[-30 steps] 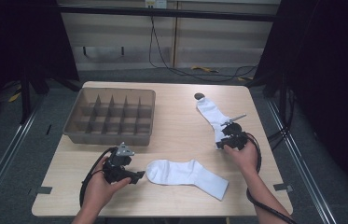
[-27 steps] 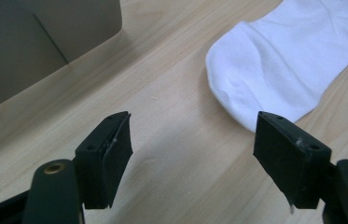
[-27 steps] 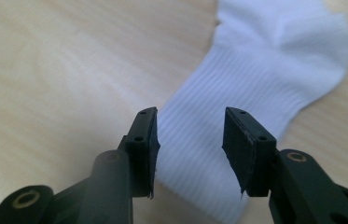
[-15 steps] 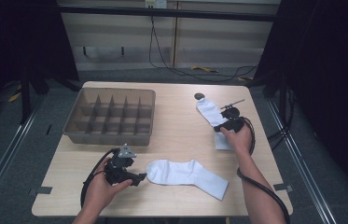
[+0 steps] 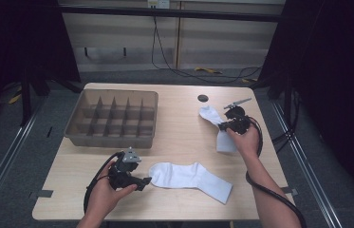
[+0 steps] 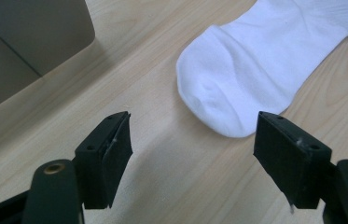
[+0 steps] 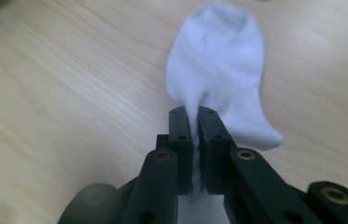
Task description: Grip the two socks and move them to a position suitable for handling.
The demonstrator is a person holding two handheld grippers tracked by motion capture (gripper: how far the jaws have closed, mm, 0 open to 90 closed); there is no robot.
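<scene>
Two white socks lie on the wooden table. The near sock [image 5: 189,176] [image 6: 255,65] lies flat, its toe pointing at my left gripper [image 5: 142,182] [image 6: 193,123]. That gripper stands open just short of the toe, with nothing between its jaws. The far sock [image 5: 212,116] [image 7: 218,60] lies at the right. My right gripper [image 5: 225,126] [image 7: 195,135] has just been closing and is now shut on a pinched fold of this sock's middle, which it holds raised off the table.
A brown divider tray [image 5: 113,136] [image 6: 22,42] with several empty compartments sits at the back left. A dark round hole [image 5: 202,98] marks the table behind the far sock. The table's right edge runs close to the right hand.
The right gripper moved along the far sock toward the far edge, rose a little and closed on the sock. The left gripper and the near sock stayed put.
</scene>
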